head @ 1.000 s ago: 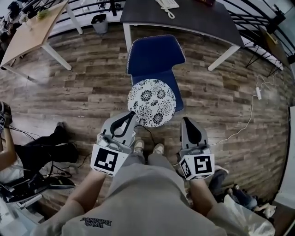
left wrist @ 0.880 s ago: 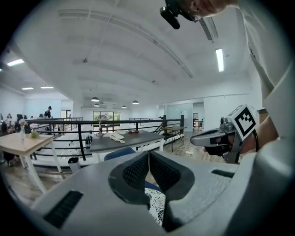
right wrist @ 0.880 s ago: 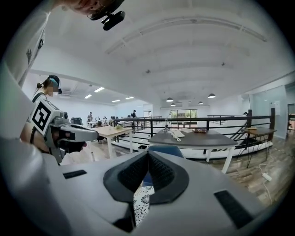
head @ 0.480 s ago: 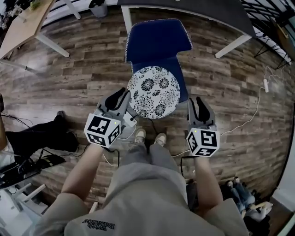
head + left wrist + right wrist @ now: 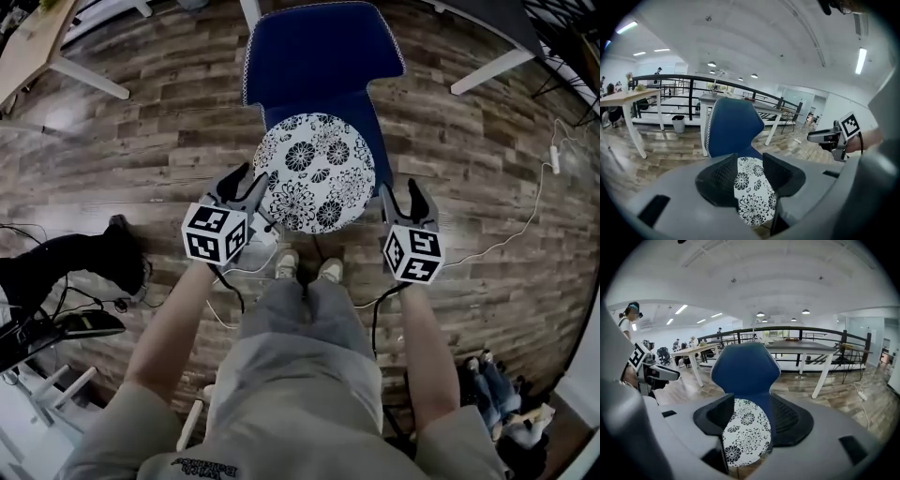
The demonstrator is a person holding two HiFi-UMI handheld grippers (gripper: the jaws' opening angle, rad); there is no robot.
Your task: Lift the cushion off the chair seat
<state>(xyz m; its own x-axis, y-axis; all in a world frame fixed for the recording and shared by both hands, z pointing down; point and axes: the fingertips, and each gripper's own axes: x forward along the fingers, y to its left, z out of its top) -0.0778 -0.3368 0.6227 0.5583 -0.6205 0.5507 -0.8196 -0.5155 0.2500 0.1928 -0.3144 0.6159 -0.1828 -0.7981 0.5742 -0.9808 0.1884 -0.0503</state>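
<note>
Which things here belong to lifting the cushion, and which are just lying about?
Job: cushion, chair, left tongs, right tongs; both tongs have just been opening, nothing pinched yet.
Lying about: wooden table, power strip, bin.

The floor (image 5: 122, 141) is dark wood-look planks, streaky and mixed in tone. A light wooden table (image 5: 23, 49) on white legs sits at the head view's top left, and a white desk leg (image 5: 492, 69) angles in at the top right. A power strip (image 5: 554, 157) lies on the boards to the right (its white cable trails off). Further out there's a black railing (image 5: 690, 96), a small bin (image 5: 678, 123), and a white ceiling (image 5: 754, 37) with strip lights (image 5: 860, 61).
</note>
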